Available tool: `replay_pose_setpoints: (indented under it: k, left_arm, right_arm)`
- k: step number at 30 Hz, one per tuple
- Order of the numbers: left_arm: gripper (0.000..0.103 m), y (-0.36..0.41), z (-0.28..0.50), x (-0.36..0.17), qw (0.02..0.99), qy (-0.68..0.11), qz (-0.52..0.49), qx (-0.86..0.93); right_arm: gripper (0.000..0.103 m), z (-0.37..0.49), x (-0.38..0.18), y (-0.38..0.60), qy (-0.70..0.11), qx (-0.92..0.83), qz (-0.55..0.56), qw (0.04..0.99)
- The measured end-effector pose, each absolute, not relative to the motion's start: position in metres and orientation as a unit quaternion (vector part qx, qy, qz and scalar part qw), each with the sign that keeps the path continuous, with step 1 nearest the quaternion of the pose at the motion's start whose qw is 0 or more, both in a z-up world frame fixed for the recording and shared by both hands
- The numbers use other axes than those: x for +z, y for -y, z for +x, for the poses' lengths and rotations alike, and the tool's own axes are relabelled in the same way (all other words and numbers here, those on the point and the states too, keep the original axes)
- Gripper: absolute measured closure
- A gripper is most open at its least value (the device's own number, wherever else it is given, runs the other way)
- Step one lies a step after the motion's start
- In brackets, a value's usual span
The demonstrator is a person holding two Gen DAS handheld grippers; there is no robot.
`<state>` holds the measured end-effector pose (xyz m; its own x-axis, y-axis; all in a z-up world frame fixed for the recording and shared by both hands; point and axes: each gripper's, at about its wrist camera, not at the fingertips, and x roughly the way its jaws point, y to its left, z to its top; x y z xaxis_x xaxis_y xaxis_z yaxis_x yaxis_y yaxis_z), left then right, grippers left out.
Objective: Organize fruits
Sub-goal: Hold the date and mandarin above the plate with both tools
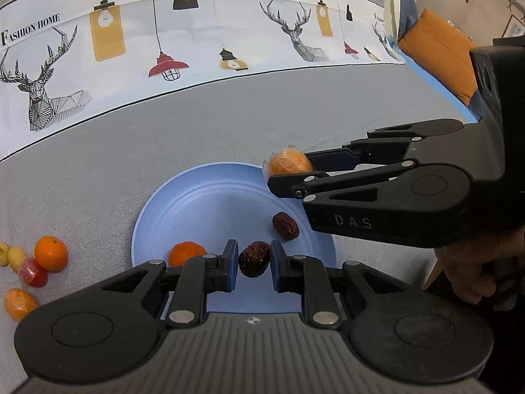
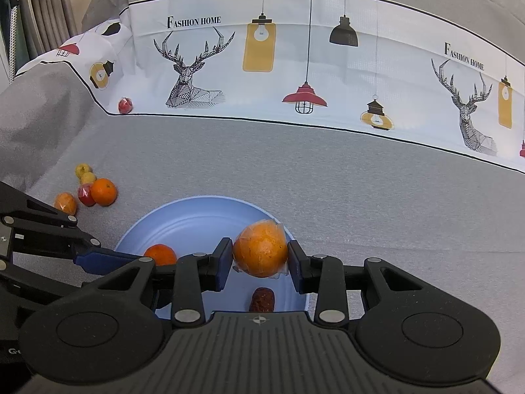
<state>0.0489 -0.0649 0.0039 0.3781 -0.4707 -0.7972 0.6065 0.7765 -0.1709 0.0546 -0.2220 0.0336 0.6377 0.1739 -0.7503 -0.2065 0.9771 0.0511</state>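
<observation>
My left gripper (image 1: 254, 264) is shut on a dark red date (image 1: 254, 258) just above the near part of the blue plate (image 1: 203, 203). A second date (image 1: 286, 226) and a bare orange (image 1: 187, 252) lie on the plate. My right gripper (image 1: 295, 170) reaches in from the right over the plate's far rim. In the right wrist view the right gripper (image 2: 261, 257) is shut on a plastic-wrapped orange (image 2: 261, 249) above the plate (image 2: 197, 223). Below it lie the loose date (image 2: 262, 299) and the bare orange (image 2: 160, 254). One blue finger (image 2: 101, 257) of the left gripper shows at the left.
Left of the plate, loose fruit sits on the grey cloth: an orange (image 1: 51, 252), a red wrapped fruit (image 1: 32, 272), small yellow fruits (image 1: 14, 256) and a wrapped orange (image 1: 18, 303). Another red wrapped fruit (image 2: 125, 105) lies far back by the printed cloth. A hand (image 1: 469, 272) holds the right gripper.
</observation>
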Motion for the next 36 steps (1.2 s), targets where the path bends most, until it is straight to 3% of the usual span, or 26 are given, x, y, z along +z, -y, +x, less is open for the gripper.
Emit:
replay_pose_setpoints:
  k: [36]
  left_arm:
    - [0.081,0.0707,0.0451,0.0037,0.826,-0.448,0.086,-0.332]
  right_arm:
    - [0.065,0.0527,0.0324,0.216,-0.412,0.106,-0.023,0.905]
